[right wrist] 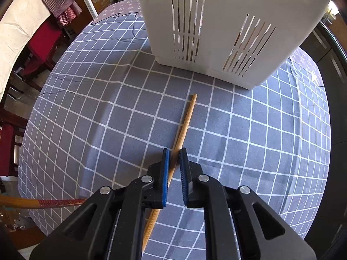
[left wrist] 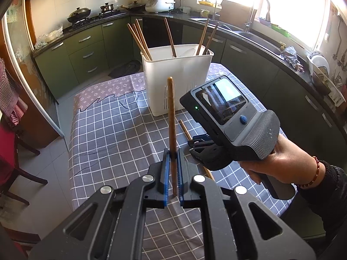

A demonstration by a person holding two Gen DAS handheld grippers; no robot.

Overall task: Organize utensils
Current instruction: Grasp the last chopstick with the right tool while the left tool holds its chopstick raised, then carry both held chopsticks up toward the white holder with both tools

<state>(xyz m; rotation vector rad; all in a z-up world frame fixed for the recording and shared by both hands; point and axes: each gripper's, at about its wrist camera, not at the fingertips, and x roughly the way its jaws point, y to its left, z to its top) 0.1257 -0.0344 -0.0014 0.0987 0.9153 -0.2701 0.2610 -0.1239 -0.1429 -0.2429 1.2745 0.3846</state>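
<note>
The left gripper [left wrist: 172,158] clamps a round brown wooden chopstick [left wrist: 171,117] between its blue ribbed pads, the stick standing almost upright at frame centre. The right gripper [right wrist: 174,151] straddles a paler chopstick [right wrist: 184,127] lying flat on the grey checked tablecloth [right wrist: 86,108]; whether its pads pinch it I cannot tell. Just beyond, in the upper frame, stands the white plastic holder [right wrist: 216,32] with slotted walls, more chopsticks [left wrist: 138,39] leaning inside it. No readable writing shows. Bare cloth lies open toward the left.

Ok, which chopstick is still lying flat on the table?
The light chopstick between the right gripper's fingers; the left gripper holds one upright, the rest stand in the white holder.
</note>
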